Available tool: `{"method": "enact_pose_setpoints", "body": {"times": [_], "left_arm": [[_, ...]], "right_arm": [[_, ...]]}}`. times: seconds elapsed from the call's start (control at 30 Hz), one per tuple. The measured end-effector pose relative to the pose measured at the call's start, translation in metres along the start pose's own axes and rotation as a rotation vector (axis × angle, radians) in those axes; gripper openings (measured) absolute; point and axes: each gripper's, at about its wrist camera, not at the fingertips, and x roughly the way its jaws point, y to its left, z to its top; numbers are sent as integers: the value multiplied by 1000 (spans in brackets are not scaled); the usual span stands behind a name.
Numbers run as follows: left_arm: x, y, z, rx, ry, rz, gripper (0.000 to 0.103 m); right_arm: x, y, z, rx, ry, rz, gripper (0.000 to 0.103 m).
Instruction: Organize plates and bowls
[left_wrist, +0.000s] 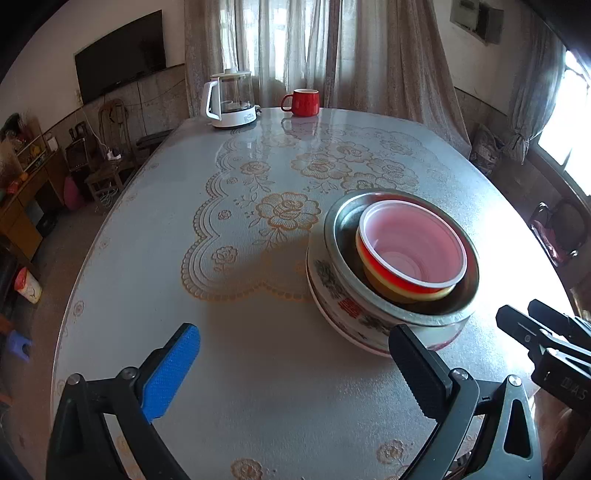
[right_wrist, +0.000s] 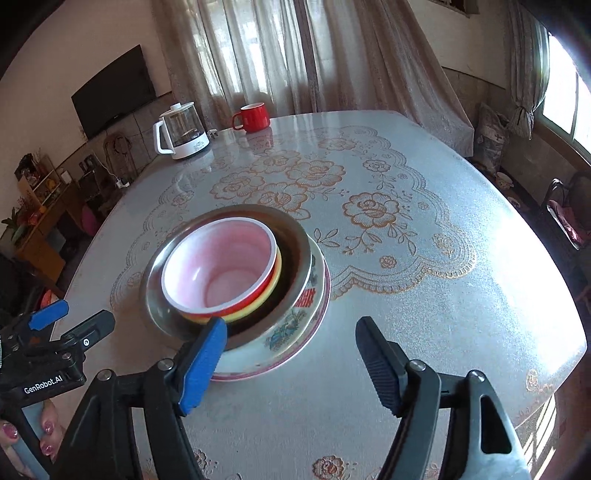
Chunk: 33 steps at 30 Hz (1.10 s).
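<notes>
One nested stack stands on the table: a red plastic bowl (left_wrist: 412, 245) with a pale pink inside sits in a yellow bowl (left_wrist: 406, 291), inside a steel bowl (left_wrist: 340, 229), on a painted ceramic bowl and plate (left_wrist: 343, 306). The right wrist view shows the same red bowl (right_wrist: 218, 266), steel bowl (right_wrist: 155, 291) and ceramic bowl (right_wrist: 291, 325). My left gripper (left_wrist: 295, 369) is open and empty, left of and in front of the stack. My right gripper (right_wrist: 291, 365) is open and empty, just in front of the stack; it also shows in the left wrist view (left_wrist: 532, 317).
A white electric kettle (left_wrist: 231, 99) and a red mug (left_wrist: 303, 101) stand at the table's far edge. The table (left_wrist: 258, 387) has a flowered cover. A chair (left_wrist: 561, 229) stands to the right, shelves and clutter to the left. The left gripper shows at left (right_wrist: 70, 325).
</notes>
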Motion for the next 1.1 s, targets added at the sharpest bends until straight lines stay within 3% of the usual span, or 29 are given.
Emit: {"method": "enact_pose_setpoints", "body": {"times": [0.13, 0.27, 0.5, 0.7, 1.1], "left_arm": [[-11, -4, -20, -2, 0, 22, 103], [-20, -7, -28, 58, -10, 52, 103], [-35, 1, -31, 115, -59, 64, 103], [-44, 8, -31, 139, -81, 96, 103], [-47, 26, -46, 125, -54, 69, 103]], "right_arm": [[-10, 8, -23, -23, 9, 3, 74], [-24, 16, -36, -17, 13, -8, 74], [-48, 33, -45, 12, -60, -70, 75], [-52, 42, -53, 32, -60, -99, 76], [-53, 61, -63, 22, -31, -119, 76]]}}
